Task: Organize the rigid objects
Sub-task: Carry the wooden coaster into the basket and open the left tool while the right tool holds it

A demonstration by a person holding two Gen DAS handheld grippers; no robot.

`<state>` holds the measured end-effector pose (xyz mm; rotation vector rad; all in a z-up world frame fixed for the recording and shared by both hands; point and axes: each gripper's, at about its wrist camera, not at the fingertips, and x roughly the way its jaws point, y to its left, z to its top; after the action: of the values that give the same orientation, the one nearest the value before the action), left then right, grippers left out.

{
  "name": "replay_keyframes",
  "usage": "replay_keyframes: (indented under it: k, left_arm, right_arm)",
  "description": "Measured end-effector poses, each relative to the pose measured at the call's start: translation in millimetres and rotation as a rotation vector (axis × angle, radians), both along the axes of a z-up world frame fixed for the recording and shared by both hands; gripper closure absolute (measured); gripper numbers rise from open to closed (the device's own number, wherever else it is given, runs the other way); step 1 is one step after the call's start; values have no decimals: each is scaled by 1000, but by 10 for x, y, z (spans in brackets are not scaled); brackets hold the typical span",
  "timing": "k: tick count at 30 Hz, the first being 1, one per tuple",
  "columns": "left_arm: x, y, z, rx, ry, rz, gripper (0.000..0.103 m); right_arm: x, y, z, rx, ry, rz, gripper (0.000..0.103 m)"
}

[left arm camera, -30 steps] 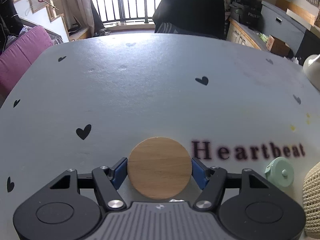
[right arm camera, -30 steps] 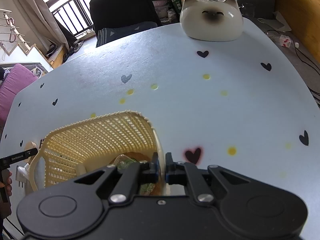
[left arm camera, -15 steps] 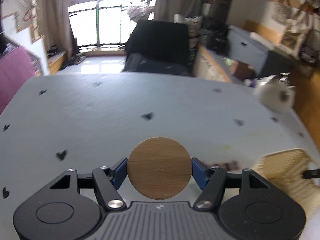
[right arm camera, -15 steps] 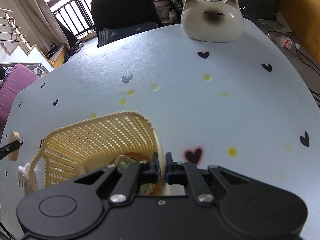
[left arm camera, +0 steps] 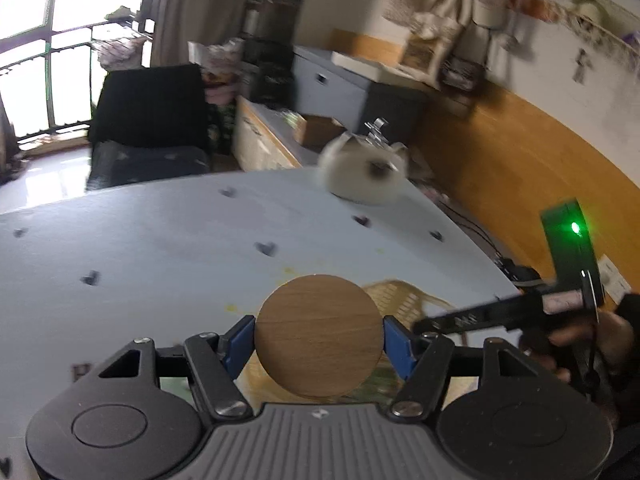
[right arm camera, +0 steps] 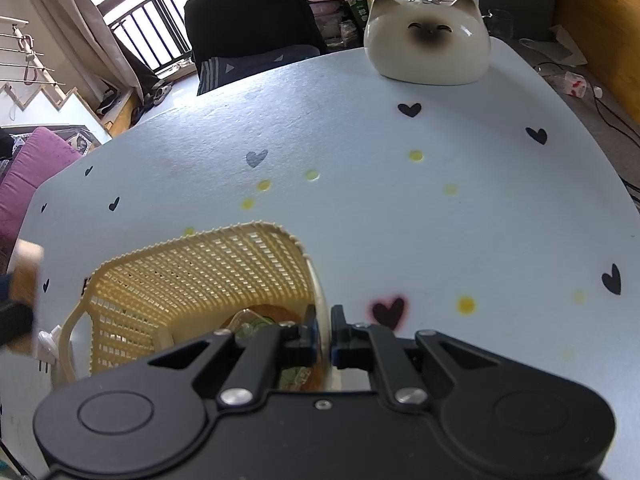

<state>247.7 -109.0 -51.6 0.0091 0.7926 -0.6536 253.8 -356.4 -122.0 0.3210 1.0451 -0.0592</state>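
Both wrist views look obliquely down across the bench point(right arm camera: 400, 208), sharing basket point(right arm camera: 208, 276) near 6 o'clock and the cat figurine point(right arm camera: 428, 48) toward 1.

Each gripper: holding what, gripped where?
Left gripper: wooden disc, clamped by its opposite edges. Right gripper: shut on the near rim of the yellow basket.

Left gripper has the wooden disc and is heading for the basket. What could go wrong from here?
The round wooden disc is pinched only at its edges by the left gripper, so it may slip. The right gripper, clamped on the cream plastic basket's rim, sits close to the drop path, so they could collide.
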Motion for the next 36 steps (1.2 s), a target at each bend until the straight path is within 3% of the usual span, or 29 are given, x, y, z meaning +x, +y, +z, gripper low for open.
replay_keyframes:
  k: [9,22,36]
  left_arm:
    - [67,-460,-407,1,150,-79,35]
    - [149,-857,-841,69,281,-119,35]
    - [210,-1077,-946,65,300,-131,33]
  right_arm:
    - [3,-20,-17,12,-1,0,96]
    - [1,-40,-23,24,-4,-4,96]
    - [22,-19,-35,24,2,-4,96]
